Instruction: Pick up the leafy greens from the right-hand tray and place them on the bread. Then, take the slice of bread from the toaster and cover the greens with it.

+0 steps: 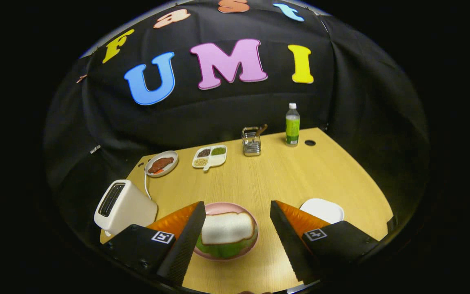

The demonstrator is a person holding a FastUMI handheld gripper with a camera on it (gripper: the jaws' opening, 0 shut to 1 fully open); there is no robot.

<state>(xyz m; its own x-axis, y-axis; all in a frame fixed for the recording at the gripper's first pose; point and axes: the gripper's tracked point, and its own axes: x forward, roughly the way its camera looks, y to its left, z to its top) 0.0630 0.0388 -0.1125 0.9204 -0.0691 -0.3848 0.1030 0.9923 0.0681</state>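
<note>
Your gripper (235, 228) fingers spread apart, gripping nothing. Bread slice (227, 228) covers leafy greens (218, 248) on pink plate (229, 208), between fingers. Toaster (124, 207) left of plate; white tray (322, 210) right of it.

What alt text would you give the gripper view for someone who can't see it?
A slice of bread covers leafy greens on a pink plate between the open hand-held gripper fingers. A white toaster stands beside it, an empty white tray opposite.
</note>
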